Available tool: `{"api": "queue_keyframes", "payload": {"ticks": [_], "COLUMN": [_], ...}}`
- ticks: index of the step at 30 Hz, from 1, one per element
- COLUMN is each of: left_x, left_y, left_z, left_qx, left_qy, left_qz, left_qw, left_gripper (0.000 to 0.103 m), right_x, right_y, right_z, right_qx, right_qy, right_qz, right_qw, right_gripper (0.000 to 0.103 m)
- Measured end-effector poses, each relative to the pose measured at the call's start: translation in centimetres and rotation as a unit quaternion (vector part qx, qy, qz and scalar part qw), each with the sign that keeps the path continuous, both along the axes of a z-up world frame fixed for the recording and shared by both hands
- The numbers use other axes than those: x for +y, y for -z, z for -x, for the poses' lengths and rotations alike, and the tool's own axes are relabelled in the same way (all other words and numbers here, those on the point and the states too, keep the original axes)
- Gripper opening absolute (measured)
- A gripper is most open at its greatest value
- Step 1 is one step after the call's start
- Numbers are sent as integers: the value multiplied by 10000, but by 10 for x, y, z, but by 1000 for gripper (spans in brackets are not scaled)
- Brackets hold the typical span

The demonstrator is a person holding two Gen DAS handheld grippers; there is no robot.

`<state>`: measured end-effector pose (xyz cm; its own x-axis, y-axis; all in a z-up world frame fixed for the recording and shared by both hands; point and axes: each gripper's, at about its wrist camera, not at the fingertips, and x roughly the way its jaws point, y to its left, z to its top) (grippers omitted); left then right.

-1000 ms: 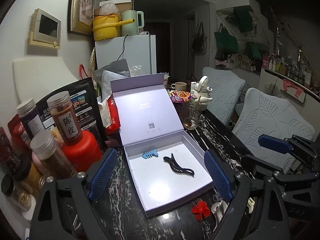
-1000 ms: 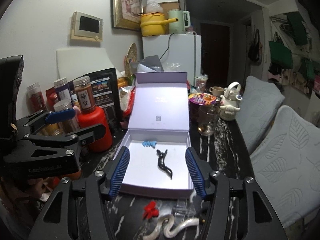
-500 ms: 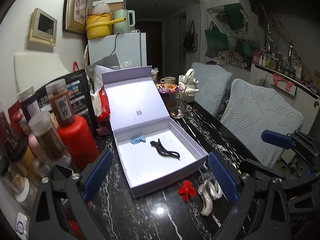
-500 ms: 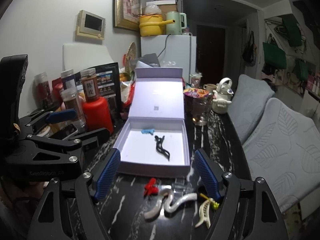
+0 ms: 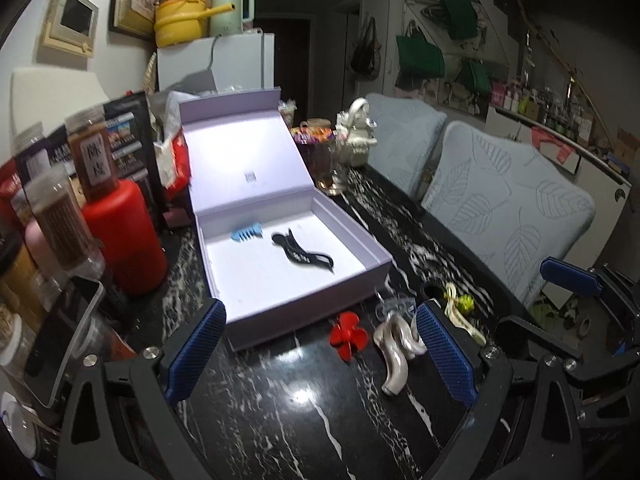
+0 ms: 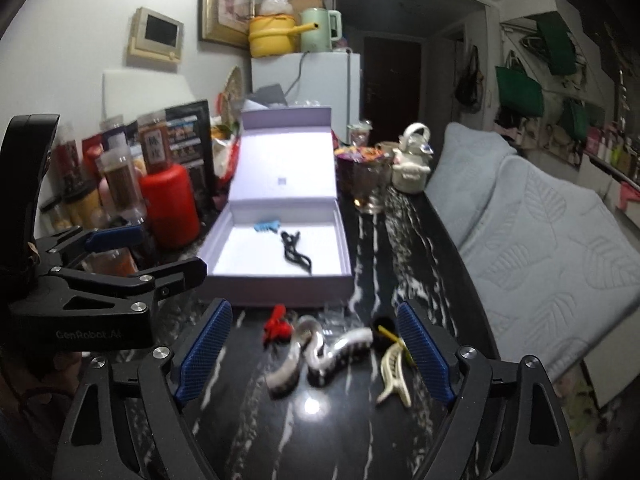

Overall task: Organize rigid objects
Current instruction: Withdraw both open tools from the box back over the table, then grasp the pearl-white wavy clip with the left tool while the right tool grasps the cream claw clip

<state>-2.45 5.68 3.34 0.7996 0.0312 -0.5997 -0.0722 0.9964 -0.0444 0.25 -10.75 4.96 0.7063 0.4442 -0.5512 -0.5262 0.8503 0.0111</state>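
Both grippers have backed away from the lavender box (image 5: 304, 280) and sunk toward the black marble table (image 5: 280, 412), so clips that were cut off at the bottom edge a second ago now lie in full view in front of the box. My left gripper (image 5: 320, 354) stands wide apart with nothing between its pads; my right gripper (image 6: 314, 354) has just been opening and its blue pads also stand apart, empty, the loose clips lying on the table beyond them.

I take the box as my landmark. It sits open, lid propped up at its far side. To its left stands a red canister (image 5: 120, 236) among spice jars. Beyond its far right corner are a glass cup (image 6: 368, 190) and a white teapot (image 6: 412, 160).

Just in front of the box lie a wavy silver clip (image 6: 316, 354), a cream claw clip (image 6: 394, 372) to its right, and a small red flower clip (image 5: 348, 338) nearest the box's front wall. Inside the box rest a black hair clip (image 5: 302, 250) near the middle and a blue fishbone clip (image 5: 246, 234) by the back wall.
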Motion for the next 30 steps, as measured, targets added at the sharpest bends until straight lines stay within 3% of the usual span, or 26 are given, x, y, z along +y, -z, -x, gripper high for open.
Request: {"api": "queue_keyframes", "payload": {"ticks": [10,30], "left_x": [-20,-71], "left_y": [32,88], "left_z": [-7,-54], "left_qx": [326,1002], "left_qy": [344,812], "left_qz": [76,281], "left_qw": [9988,9912], "left_gripper": [98,98], "right_x": [-19,-77], "right_y": [35,81], "right_z": [1,-36], "right_qx": [316,916], "right_qy": [202,851], "right_qz": [-49,-123], "right_qw": [9993,9921], "right_gripper": [86,85]}}
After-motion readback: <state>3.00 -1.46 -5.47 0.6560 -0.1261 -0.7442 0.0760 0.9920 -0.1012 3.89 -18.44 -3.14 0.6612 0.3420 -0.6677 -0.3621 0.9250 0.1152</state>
